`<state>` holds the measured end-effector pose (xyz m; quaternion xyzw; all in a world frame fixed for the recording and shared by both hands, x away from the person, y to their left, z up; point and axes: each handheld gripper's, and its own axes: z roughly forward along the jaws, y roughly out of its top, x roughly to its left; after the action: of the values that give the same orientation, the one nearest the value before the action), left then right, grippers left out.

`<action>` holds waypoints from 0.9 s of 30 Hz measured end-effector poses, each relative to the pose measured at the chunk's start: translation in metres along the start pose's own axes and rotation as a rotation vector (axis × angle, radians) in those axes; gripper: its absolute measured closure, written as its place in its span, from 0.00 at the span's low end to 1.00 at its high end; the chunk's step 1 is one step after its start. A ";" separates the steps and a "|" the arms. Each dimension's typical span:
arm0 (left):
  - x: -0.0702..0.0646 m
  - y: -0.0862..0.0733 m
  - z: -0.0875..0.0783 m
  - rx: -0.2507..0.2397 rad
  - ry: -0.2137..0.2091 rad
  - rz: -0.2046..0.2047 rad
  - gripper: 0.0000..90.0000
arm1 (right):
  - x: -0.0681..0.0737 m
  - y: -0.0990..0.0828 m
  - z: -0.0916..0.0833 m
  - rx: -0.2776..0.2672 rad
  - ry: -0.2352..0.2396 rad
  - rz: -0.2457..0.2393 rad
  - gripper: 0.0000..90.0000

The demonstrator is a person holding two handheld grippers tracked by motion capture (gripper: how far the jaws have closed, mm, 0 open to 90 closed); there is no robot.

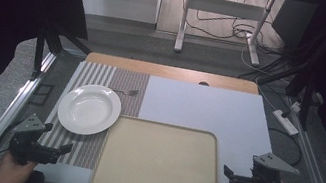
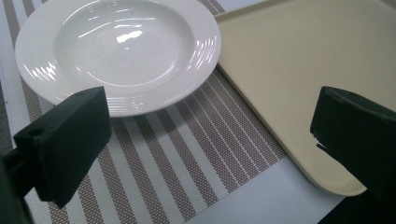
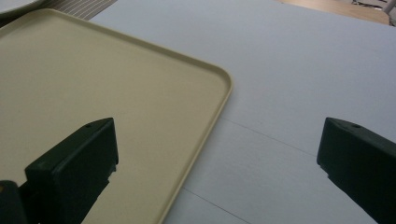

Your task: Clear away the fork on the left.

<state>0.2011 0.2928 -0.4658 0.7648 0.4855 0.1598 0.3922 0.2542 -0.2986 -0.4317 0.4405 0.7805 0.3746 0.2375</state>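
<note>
A white deep plate (image 1: 89,109) rests on a striped brown-and-white placemat (image 1: 102,78) at the table's left. A fork (image 1: 129,92) lies on the mat just behind the plate. A bare beige tray (image 1: 158,162) sits at the front centre. My left gripper (image 1: 57,146) hovers open at the front left, over the mat; its own view looks at the plate (image 2: 116,51), the mat (image 2: 187,158) and the tray's corner (image 2: 299,84). My right gripper (image 1: 227,176) stands open at the tray's right edge, with the tray (image 3: 93,84) under its left jaw.
A pale blue-grey sheet (image 1: 204,106) covers the table's middle and right; a wooden edge (image 1: 169,71) shows at the back. Metal frame rails (image 1: 10,110) run along both sides. Behind the table are a desk leg (image 1: 183,19), cables and a power strip (image 1: 286,122).
</note>
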 end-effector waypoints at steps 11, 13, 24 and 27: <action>0.000 0.001 0.002 0.024 -0.007 0.005 0.00 | 0.003 0.001 0.002 0.027 0.020 -0.036 0.00; 0.000 0.001 0.002 0.028 -0.009 0.002 0.00 | 0.003 0.001 0.003 0.030 0.021 -0.038 0.00; 0.001 0.003 0.004 0.050 -0.020 -0.003 0.00 | 0.003 0.001 0.003 0.033 0.017 -0.036 0.00; 0.001 0.004 0.005 0.055 -0.026 -0.003 0.00 | 0.003 0.001 0.003 0.032 0.014 -0.033 0.00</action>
<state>0.2074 0.2906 -0.4666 0.7765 0.4858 0.1359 0.3774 0.2552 -0.2951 -0.4330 0.4287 0.7952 0.3610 0.2312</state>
